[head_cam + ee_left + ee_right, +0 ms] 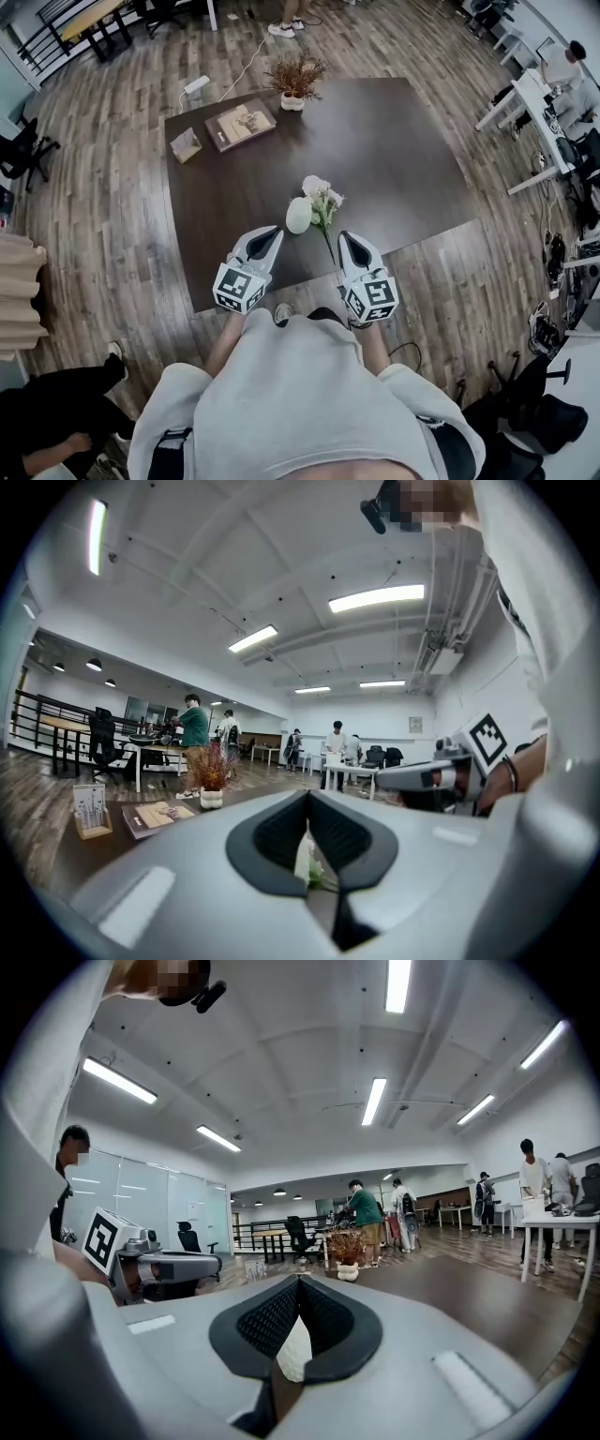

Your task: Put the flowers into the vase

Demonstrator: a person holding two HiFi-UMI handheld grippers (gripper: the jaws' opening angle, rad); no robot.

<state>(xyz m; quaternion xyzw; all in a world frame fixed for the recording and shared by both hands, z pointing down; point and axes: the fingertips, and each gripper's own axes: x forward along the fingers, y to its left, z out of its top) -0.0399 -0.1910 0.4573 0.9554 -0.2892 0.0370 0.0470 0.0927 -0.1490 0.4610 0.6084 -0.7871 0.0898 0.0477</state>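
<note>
A white egg-shaped vase [299,215] stands near the front edge of the dark brown table [403,159]. White flowers [322,199] on a green stem lie just right of it, stem pointing toward me. My left gripper [274,232] is low and left of the vase, and my right gripper [344,238] is right of the stem's end. Both hold nothing, jaws closed tip to tip. Past the left gripper's [307,797] shut jaws the flowers [312,866] show through the gap below the tips. Below the right gripper's [298,1281] tips the vase [292,1354] shows.
A small pot of dried brown flowers [293,80] stands at the table's far edge, with a book [240,124] and a small card stand [186,144] at the far left. People stand and sit at white desks [525,94] to the right. Someone sits at bottom left [47,422].
</note>
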